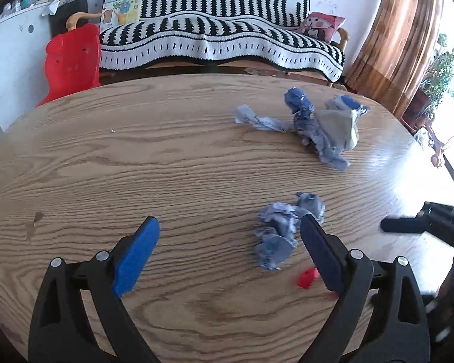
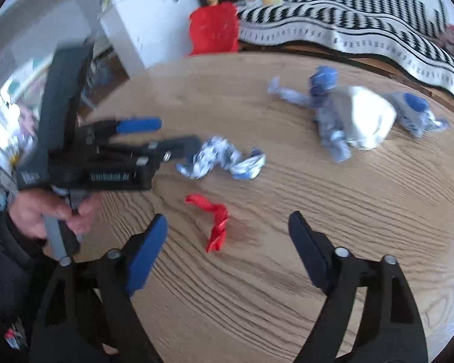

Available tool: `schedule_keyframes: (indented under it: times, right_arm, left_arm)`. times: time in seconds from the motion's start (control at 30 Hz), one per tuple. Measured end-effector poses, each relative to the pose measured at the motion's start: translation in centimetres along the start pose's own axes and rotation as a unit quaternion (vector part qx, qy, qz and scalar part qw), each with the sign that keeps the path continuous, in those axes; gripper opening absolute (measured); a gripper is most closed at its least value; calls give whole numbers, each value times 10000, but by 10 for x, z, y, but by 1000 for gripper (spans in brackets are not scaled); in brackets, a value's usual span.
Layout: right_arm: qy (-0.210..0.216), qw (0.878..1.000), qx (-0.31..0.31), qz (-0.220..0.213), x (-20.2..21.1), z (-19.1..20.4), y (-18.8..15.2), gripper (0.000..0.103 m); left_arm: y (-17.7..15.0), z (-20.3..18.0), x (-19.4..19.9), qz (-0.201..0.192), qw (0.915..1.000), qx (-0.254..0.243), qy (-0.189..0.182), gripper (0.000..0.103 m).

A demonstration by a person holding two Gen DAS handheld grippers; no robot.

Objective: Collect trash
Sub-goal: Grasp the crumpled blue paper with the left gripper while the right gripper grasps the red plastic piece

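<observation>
A crumpled blue-and-white wrapper (image 1: 280,233) lies on the round wooden table (image 1: 136,157), between the fingers of my open left gripper (image 1: 230,224) and right beside its right finger. A small red wrapper (image 2: 216,224) lies on the table between the fingers of my open right gripper (image 2: 228,222), untouched; it also shows as the red wrapper (image 1: 307,278) near the left gripper's right finger. Farther back sits a pile of blue, white and grey wrappers (image 1: 320,124). The right wrist view shows the left gripper (image 2: 178,134) open at the blue-and-white wrapper (image 2: 224,158), held by a hand (image 2: 45,214).
A red plastic chair back (image 1: 71,63) stands at the table's far left edge. Behind the table is a sofa with a black-and-white striped blanket (image 1: 221,39). A brown curtain (image 1: 402,42) and plants are at the right. The right gripper's finger (image 1: 402,225) shows at the right edge.
</observation>
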State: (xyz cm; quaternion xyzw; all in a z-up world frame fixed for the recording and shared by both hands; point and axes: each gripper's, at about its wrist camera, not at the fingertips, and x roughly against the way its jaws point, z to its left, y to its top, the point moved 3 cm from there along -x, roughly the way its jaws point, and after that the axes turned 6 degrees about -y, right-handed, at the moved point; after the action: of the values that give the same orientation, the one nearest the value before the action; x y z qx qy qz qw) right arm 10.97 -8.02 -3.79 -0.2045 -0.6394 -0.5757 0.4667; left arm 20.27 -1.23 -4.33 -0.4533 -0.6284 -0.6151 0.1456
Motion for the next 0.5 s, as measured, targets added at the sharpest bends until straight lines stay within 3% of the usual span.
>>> schedule_keyframes:
  times: [0.1,0.17,0.23,0.5]
  right_arm:
    - [-179,9993,245,229,-20,13,-3,57]
    - [-326,9985,413,163,-24,18,-4,51]
    - [-272,9985,426,215,-26,20,-5,12]
    - [-224,9992,278,166,7,2,-19,10]
  left_arm:
    - [2,2,-6,47,9999,8,-115,91]
    - [3,-2,-9,39,9999,-126,-108,91]
    - [4,-5,-10,44,9998,-158,-134,91]
    - [1,-35,-29,178,9981,-522,-257,91]
